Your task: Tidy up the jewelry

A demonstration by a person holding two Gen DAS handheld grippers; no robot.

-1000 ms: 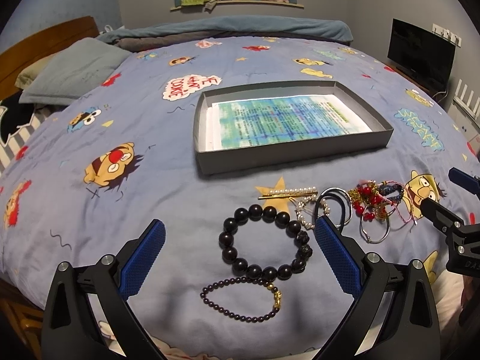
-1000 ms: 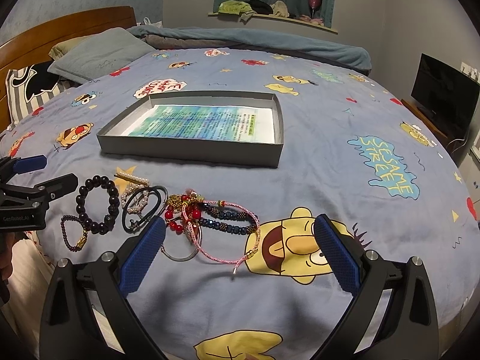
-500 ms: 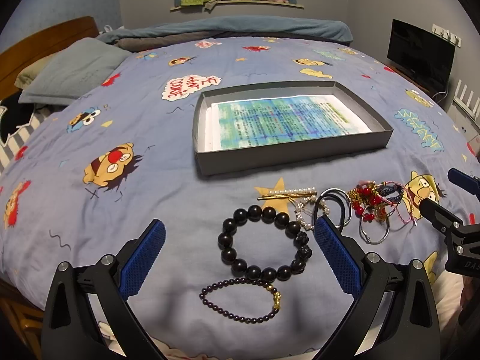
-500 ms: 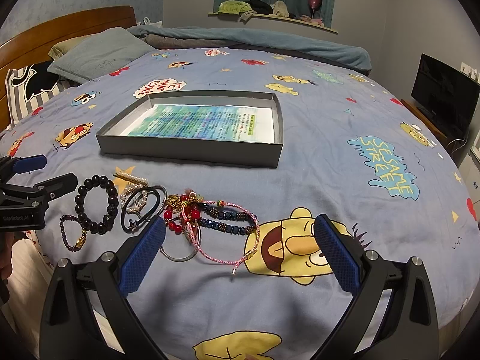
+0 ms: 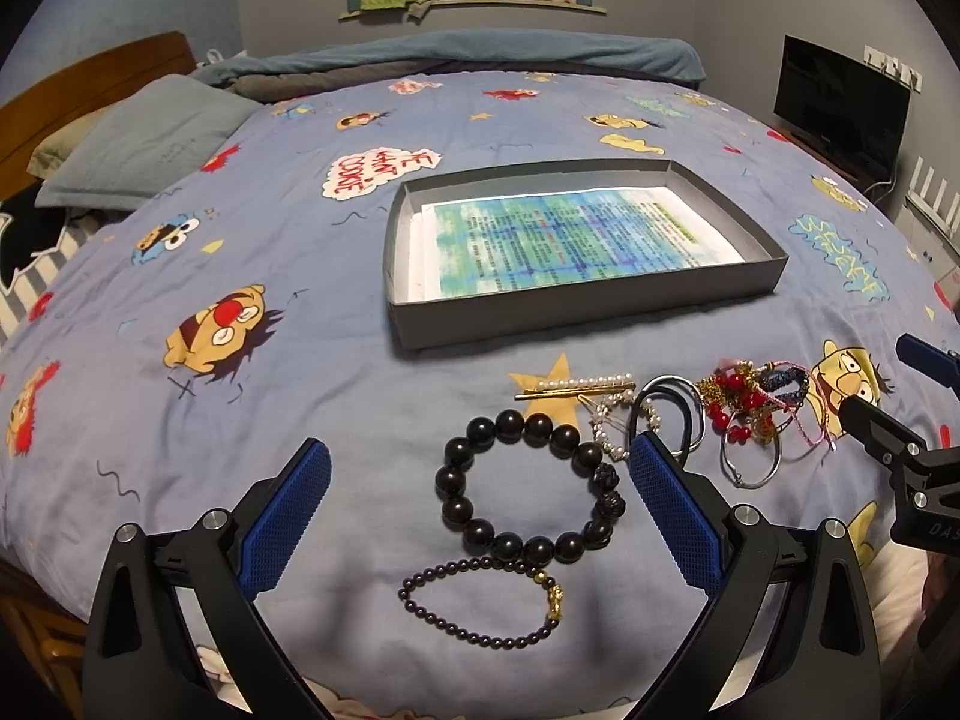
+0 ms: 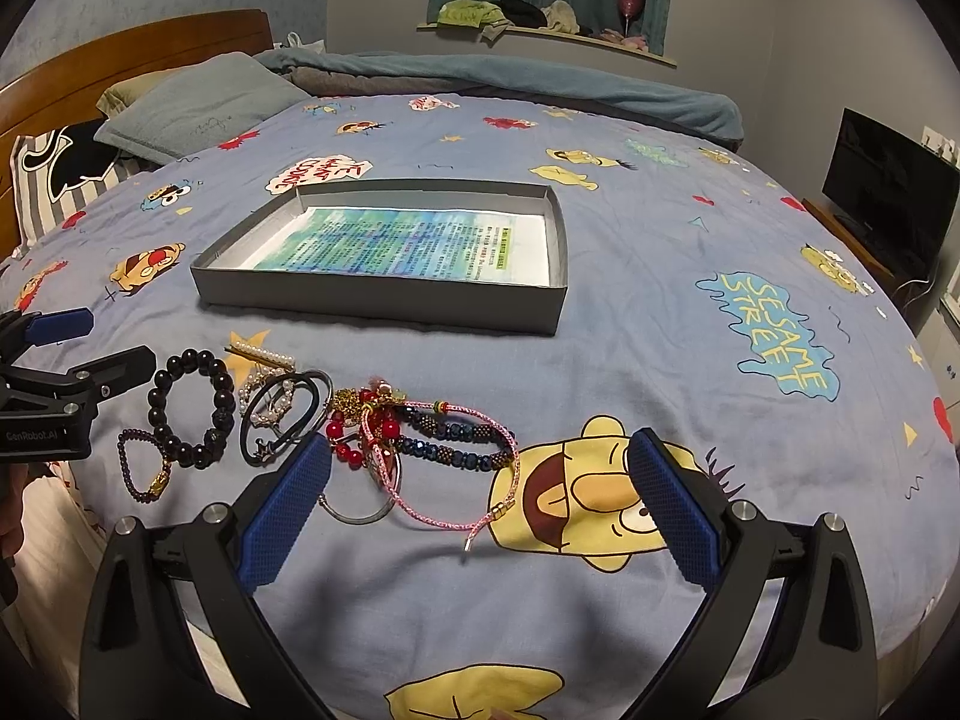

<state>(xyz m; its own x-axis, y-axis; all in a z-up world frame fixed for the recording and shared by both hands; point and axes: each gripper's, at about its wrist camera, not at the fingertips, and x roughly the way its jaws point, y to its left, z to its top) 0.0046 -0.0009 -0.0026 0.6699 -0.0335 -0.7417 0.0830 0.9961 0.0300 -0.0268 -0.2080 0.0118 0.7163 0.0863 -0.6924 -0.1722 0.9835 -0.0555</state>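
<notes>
Jewelry lies in a loose row on the bed's blue cartoon cover. A large black bead bracelet (image 5: 591,452) (image 6: 224,394) and a thin purple bead bracelet (image 5: 462,566) (image 6: 125,468) rest between the spread fingers of my left gripper (image 5: 480,516), which is open and empty. Beside them lie a pearl hair clip (image 5: 576,387), black hair ties (image 5: 672,414) (image 6: 285,414), and a tangle of red, blue and pink bracelets (image 5: 756,402) (image 6: 420,432). My right gripper (image 6: 480,507) is open and empty, its left finger near the tangle. A shallow grey box (image 5: 576,306) (image 6: 384,300) lined with printed paper sits farther back.
Pillows (image 5: 144,144) and a wooden headboard (image 6: 120,54) lie at the left. A folded blue blanket (image 5: 480,54) crosses the far end. A dark screen (image 5: 840,102) stands at the right. The bed's near edge runs just under both grippers.
</notes>
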